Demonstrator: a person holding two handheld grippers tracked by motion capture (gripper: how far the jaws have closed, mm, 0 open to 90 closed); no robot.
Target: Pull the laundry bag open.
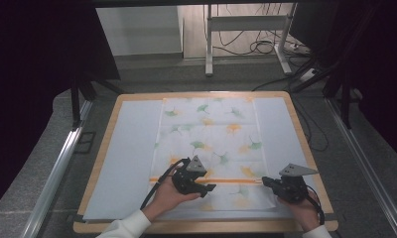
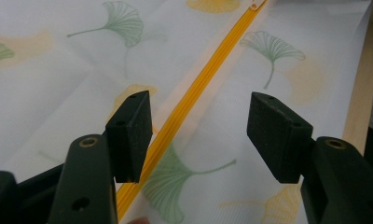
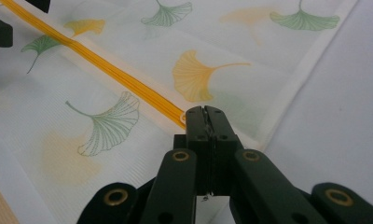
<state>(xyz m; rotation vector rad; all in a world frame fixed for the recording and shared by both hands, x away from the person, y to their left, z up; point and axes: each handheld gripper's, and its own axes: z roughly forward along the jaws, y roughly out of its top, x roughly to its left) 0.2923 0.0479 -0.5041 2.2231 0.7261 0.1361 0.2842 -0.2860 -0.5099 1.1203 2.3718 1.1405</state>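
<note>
The zippered pouch [image 1: 209,148], a white mesh bag printed with ginkgo leaves, was laid flat on the pale mat [image 1: 127,153] in the middle of the wooden table [image 1: 201,227], its orange zipper [image 1: 221,181] running across the near part. The right gripper [image 1: 266,182] was seen clamped tight at the zipper's right end, and in the right gripper view the jaws [image 3: 205,116] were pressed together just where the orange track [image 3: 105,70] stopped; what was pinched there, most likely the slider pull, was hidden by the pads. The left gripper [image 1: 207,188] was held over the zipper further left, its jaws apart and gripping nothing, the track [image 2: 194,93] lying between and below the pads [image 2: 131,130].

From here, the thin mesh could be dragged and bunched if the right end were pulled before the fabric was pinned by the left gripper. A pull off the zipper's line could jam the slider, and a shallow pinch could slip off.
</note>
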